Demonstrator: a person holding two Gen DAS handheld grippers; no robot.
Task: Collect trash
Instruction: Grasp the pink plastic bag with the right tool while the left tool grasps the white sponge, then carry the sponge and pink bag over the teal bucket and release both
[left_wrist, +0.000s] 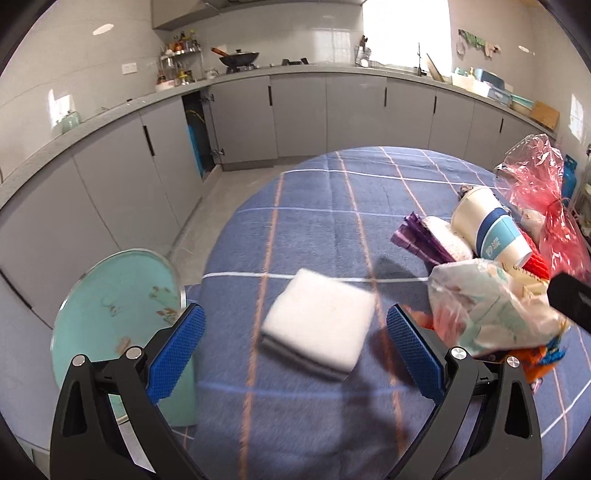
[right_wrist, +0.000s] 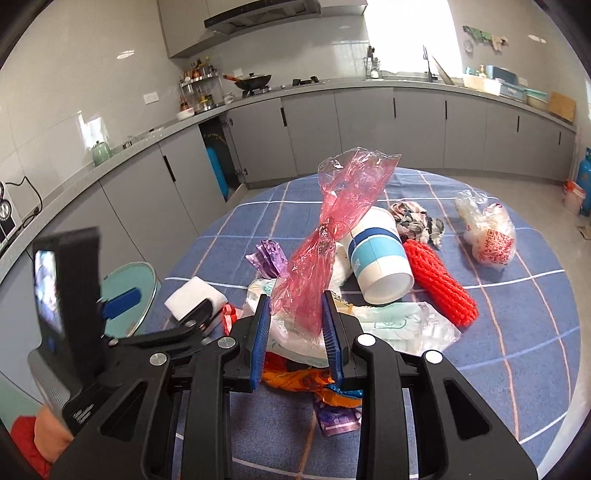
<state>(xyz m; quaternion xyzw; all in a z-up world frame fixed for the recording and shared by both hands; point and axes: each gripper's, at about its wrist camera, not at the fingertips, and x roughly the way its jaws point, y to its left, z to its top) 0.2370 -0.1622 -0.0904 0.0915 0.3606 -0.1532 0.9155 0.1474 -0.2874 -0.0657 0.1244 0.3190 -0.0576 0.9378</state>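
The surface (right_wrist: 517, 369) is a round table under a blue checked cloth, standing in a kitchen with grey cabinets. A pale green bin (left_wrist: 114, 314) with a round lid sits on the floor just beside the table's edge, on the left gripper's side; it is judged to be placed there so that rubbish can be dropped straight off the surface into it.

The trash lies heaped toward one side of the surface: a paper cup (right_wrist: 380, 258) on its side, a red foam net (right_wrist: 439, 284) touching the cup, a knotted clear bag (right_wrist: 487, 232) well apart from the heap, and a folded white cloth (left_wrist: 317, 325) lying alone nearer the bin.

The right gripper (right_wrist: 295, 332) has its jaws closed on the lower end of a red cellophane wrapper (right_wrist: 332, 229), which stands up from them above the heap. The narrow pinch suits a thin, light film, which is judged likely to slip otherwise.

The left gripper (left_wrist: 295, 350) hangs over the white cloth with its jaws wide apart and nothing between them, apparently positioned to straddle the cloth.
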